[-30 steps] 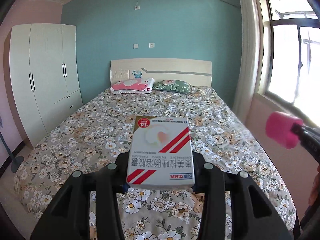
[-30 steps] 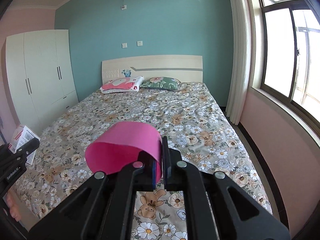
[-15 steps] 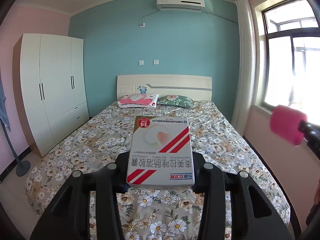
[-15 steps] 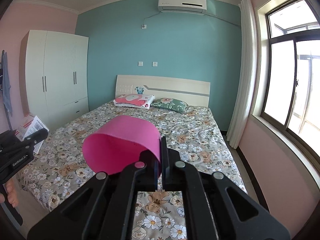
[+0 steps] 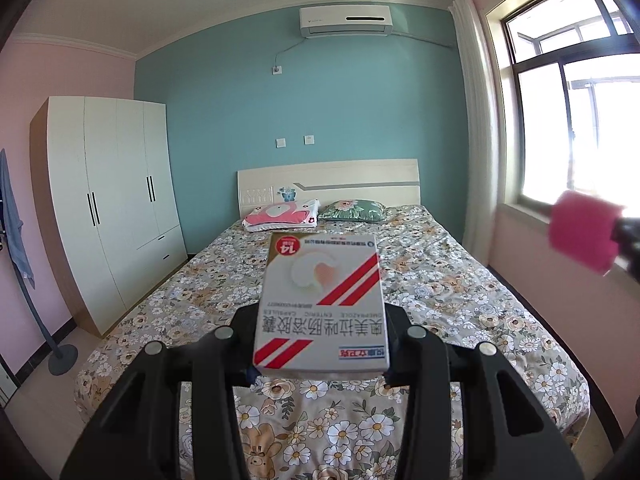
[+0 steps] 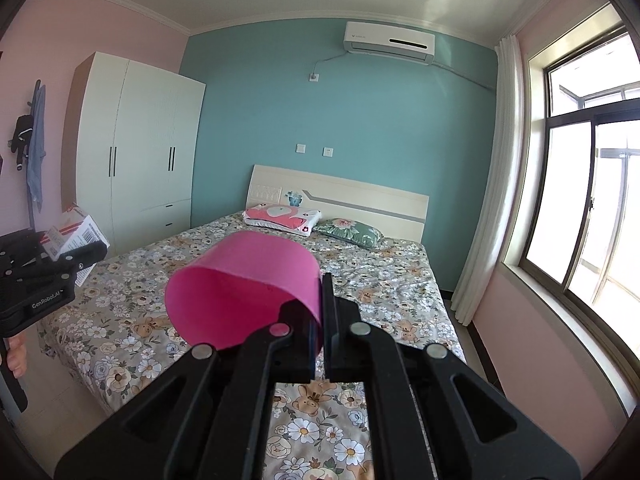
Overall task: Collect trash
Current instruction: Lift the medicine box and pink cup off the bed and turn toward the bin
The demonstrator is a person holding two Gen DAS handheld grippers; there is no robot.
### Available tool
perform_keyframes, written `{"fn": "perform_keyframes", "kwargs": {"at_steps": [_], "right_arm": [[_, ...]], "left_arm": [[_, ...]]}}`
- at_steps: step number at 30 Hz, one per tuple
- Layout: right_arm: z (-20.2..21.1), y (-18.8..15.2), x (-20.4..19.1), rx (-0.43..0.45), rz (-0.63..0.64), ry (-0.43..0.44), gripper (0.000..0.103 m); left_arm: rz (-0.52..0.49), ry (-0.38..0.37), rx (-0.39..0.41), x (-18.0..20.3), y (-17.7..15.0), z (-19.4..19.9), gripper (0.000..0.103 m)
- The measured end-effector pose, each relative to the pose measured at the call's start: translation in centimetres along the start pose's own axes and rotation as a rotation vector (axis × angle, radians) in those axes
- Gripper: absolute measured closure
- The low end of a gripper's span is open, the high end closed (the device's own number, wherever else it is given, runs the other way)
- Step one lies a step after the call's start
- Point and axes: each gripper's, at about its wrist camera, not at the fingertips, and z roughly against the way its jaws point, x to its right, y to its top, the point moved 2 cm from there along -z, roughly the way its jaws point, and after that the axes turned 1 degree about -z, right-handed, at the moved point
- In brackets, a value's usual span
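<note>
Left gripper (image 5: 322, 344): jaws clamped on the two long edges of a flat medicine box (image 5: 320, 300), held level above the near end of the bed (image 5: 460, 304), printed face up, text upside down to the camera. Right gripper (image 6: 322, 320): jaws closed tight, pinching the wall of a pink paper cup (image 6: 244, 292); cup lies on its side, mouth toward the camera, left of the jaws. Both items are off the bed, in the air. From the right wrist view the left gripper sits at the far left edge with the box sticking out of it, fingers (image 6: 16, 356) of a hand below it. Further back: pink pillow (image 5: 282, 214) and green floral pillow (image 5: 354, 210) against the headboard (image 5: 328, 180). White wardrobe (image 5: 108, 204) left, window (image 5: 572, 128) right, air conditioner (image 5: 345, 20) on the teal far wall.
</note>
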Motion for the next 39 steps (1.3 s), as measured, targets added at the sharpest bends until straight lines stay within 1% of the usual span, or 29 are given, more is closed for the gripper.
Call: {"fn": "perform_keyframes", "kwargs": {"at_steps": [4, 7, 15, 18, 21, 24, 27, 32, 35, 39], "right_arm": [[1.8, -1.9, -0.4, -0.003, 0.000, 0.037, 0.099], [2.4, -3.8, -0.8, -0.020, 0.012, 0.063, 0.099], [2.9, -9.9, -1.7, -0.051, 0.038, 0.109, 0.099], [3.0, -12.2, -2.2, -0.067, 0.043, 0.131, 0.099], [2.9, -14.9, -2.7, -0.093, 0.043, 0.159, 0.099], [2.5, -17.9, -3.1, -0.137, 0.039, 0.186, 0.099], [1.9, -20.9, -3.4, -0.179, 0.030, 0.202, 0.099], [1.2, -25.7, -3.7, -0.241, 0.000, 0.225, 0.099], [0.5, -28.3, -4.2, -0.290, -0.012, 0.244, 0.099], [-0.6, -31.6, -5.3, -0.359, -0.012, 0.272, 0.099]], "left_arm": [[-0.017, -0.015, 0.004, -0.1, -1.5, 1.3, 0.058], [-0.022, -0.036, -0.018, 0.0, -3.4, 1.6, 0.058], [-0.089, -0.073, -0.075, 0.2, -10.3, 2.4, 0.058], [-0.097, -0.099, -0.086, 0.0, -12.8, 2.9, 0.058], [-0.104, -0.123, -0.116, 0.1, -15.4, 2.8, 0.058], [-0.112, -0.142, -0.158, 0.2, -18.2, 2.2, 0.058], [-0.129, -0.140, -0.205, 0.4, -20.7, 1.0, 0.058], [-0.112, -0.156, -0.306, 0.0, -25.3, -0.9, 0.058], [-0.086, -0.199, -0.367, 0.0, -27.9, -1.6, 0.058], [-0.074, -0.227, -0.414, 0.4, -30.7, -1.9, 0.058]]}}
